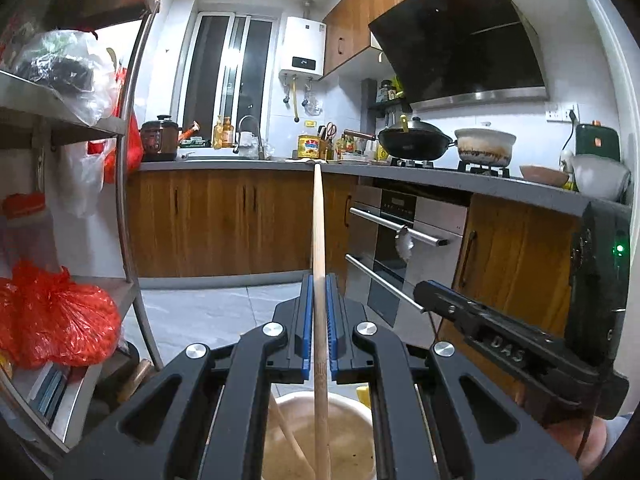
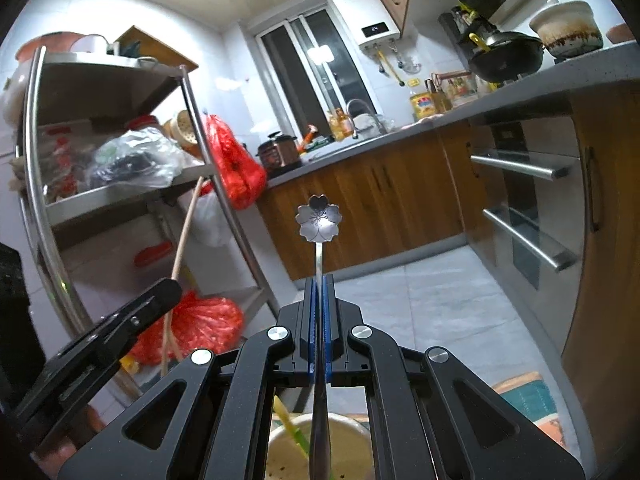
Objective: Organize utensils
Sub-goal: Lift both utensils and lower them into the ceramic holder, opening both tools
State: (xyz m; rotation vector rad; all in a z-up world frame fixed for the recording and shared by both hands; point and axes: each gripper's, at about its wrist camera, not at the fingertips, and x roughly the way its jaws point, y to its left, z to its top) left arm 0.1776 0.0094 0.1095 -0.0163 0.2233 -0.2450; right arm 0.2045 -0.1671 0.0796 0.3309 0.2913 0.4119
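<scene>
My left gripper (image 1: 319, 280) is shut on a long wooden chopstick (image 1: 318, 220) that points up and forward; its lower end reaches down into a white holder cup (image 1: 352, 404) below the gripper. A second chopstick (image 1: 290, 436) leans in that cup. My right gripper (image 2: 320, 280) is shut on a metal spoon with a flower-shaped bowl (image 2: 319, 218), held upright over a cup (image 2: 280, 436) that also holds a yellow-green utensil (image 2: 290, 424). The right gripper shows in the left wrist view (image 1: 428, 290); the left gripper with its chopstick (image 2: 184, 232) shows in the right wrist view.
A steel rack (image 1: 128, 168) with red bags (image 1: 56, 316) stands on the left. Wooden cabinets (image 1: 224, 220) and a counter with sink, wok (image 1: 414, 142) and pot run across the back. An oven with bar handles (image 1: 396, 228) is to the right. Tiled floor (image 2: 440, 304) lies ahead.
</scene>
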